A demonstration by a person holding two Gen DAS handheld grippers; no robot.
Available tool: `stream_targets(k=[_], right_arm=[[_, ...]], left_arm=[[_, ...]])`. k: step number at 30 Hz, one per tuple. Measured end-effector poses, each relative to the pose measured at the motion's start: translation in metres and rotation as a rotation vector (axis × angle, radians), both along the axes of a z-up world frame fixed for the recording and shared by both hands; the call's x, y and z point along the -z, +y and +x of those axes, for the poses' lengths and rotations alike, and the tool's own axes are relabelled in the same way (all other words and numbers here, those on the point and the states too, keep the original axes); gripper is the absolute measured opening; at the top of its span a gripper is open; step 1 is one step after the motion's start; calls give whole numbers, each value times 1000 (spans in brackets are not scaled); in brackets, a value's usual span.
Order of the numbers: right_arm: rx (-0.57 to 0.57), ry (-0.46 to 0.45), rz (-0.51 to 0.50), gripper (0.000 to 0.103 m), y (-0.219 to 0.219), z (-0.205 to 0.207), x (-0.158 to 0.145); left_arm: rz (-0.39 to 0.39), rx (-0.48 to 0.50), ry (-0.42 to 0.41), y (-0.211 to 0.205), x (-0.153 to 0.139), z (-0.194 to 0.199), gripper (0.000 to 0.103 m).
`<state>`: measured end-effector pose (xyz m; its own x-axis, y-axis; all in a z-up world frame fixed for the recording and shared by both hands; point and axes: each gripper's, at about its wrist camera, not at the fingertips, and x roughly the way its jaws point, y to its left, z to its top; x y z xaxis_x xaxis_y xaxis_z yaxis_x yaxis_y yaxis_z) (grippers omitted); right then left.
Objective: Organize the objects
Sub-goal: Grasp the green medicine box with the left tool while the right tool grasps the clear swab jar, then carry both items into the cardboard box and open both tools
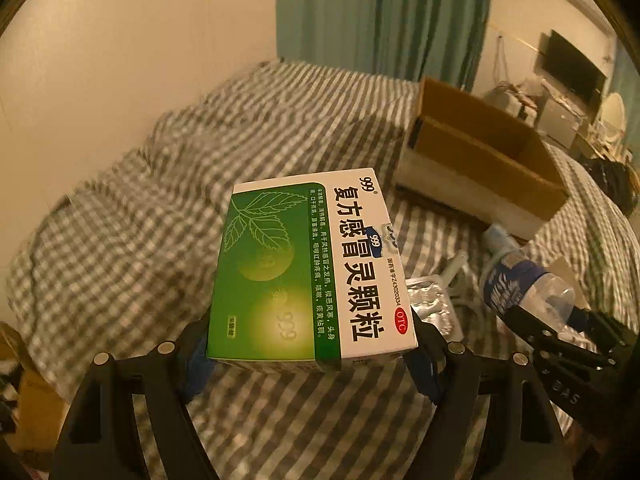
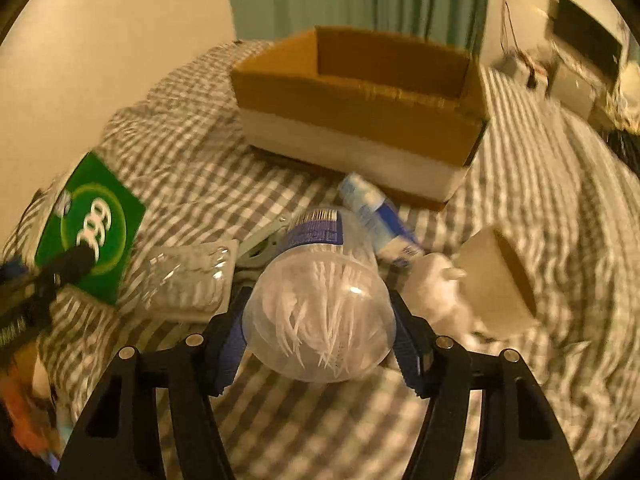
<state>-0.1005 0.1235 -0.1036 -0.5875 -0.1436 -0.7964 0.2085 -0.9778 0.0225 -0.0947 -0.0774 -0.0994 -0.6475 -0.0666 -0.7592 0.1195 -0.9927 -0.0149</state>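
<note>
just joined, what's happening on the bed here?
A person is tidying with two handheld grippers. The left gripper holds a green and white medicine box above the checked bedspread. The right gripper clamps a clear tub of cotton swabs. An open cardboard box sits behind; a blister pack and toilet roll lie loose.

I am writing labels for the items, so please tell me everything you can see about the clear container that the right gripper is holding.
The clear plastic container is round, with a blue label and a barcode near its far end. It is filled with thin white sticks, perhaps cotton swabs. It lies tilted, its wide end toward the camera. The right gripper is closed on it, blue pads pressing both sides, above the checked bedcover.
</note>
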Motion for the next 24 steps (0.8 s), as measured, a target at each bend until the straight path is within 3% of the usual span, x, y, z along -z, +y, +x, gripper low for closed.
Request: stream_targets(k=[7,12,18,24], right_arm=[[-55,154,22,64,17,49,-71],[-75,277,3,63,30,63,-132],[-102,379,18,63,26,48,-185],[-104,436,-1,63,18,14,-210]], left_arm=[[-60,62,83,-15,-63,11,81],[-48,107,151,-14,-116,10,81],[3,154,163,-9,-155,-10,81],[26,170,156,3,-169,-45,81]])
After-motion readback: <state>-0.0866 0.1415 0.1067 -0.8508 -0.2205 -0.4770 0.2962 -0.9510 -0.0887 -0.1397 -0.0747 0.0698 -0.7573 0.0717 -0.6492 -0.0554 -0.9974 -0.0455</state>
